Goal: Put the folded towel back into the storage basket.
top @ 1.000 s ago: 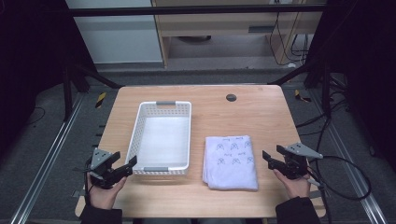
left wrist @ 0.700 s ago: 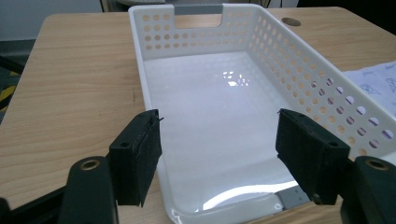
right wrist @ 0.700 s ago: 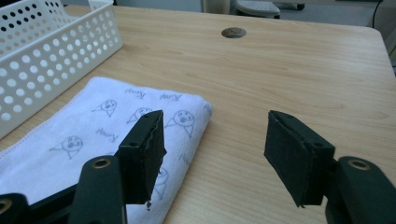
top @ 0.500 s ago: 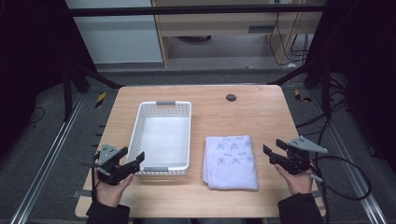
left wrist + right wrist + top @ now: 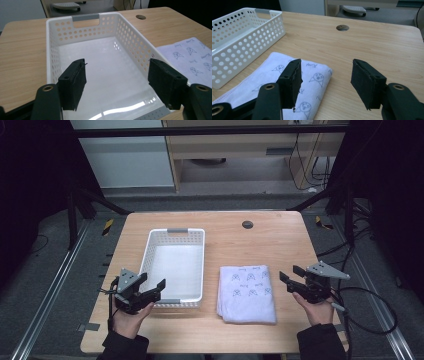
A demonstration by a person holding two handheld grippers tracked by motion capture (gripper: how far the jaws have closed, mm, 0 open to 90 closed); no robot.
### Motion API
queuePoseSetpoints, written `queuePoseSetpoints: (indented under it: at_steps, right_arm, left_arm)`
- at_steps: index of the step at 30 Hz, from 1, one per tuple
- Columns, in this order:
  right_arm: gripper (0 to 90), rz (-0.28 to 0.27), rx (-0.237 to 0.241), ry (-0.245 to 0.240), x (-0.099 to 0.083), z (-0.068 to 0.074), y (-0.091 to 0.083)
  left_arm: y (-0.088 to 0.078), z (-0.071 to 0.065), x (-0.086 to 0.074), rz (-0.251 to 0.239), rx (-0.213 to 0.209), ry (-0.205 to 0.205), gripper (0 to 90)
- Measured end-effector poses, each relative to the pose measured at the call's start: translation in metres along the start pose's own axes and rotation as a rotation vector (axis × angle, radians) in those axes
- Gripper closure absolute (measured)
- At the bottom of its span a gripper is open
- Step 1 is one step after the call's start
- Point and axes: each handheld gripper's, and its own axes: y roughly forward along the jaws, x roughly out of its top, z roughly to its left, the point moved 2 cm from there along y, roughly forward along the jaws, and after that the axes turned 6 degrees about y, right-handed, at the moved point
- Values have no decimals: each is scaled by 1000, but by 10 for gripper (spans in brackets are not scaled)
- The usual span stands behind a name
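table: pale wooden tabletop, centre of the high view
cable hole: round dark grommet, upper middle of the tabletop
floor: grey carpet, left and right edges
cabinet: white panel, upper left

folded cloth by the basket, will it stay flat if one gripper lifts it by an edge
Probably not. The folded cloth looks thin and soft, with rounded folds, so it would likely droop and unfold. It looks light, and on the smooth wooden table a push may slide or bunch it.

Wooden table, dark grey floor
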Motion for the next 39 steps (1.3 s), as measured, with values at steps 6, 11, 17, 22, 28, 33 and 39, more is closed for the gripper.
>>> queuePoseSetpoints:
  at_steps: [6,11,17,22,28,33,39]
  right_arm:
    - [411,-14,7,-4,7,2,0]
    - [401,-14,10,-8,11,5,1]
    - [393,-20,17,-15,15,8,4]
    - [389,-23,26,-14,18,10,6]
    - [385,-20,29,-17,20,12,9]
    - [377,-17,30,-21,22,13,11]
    - [365,-14,30,-23,22,13,13]
  left_arm:
    - [6,-12,6,2,-22,17,297]
    - [12,-23,11,4,-38,33,300]
    - [19,-36,16,5,-58,48,299]
    - [25,-47,20,9,-73,63,300]
    - [30,-59,23,10,-88,77,300]
    - [36,-70,25,14,-102,88,301]
    - [43,-80,24,28,-116,101,306]
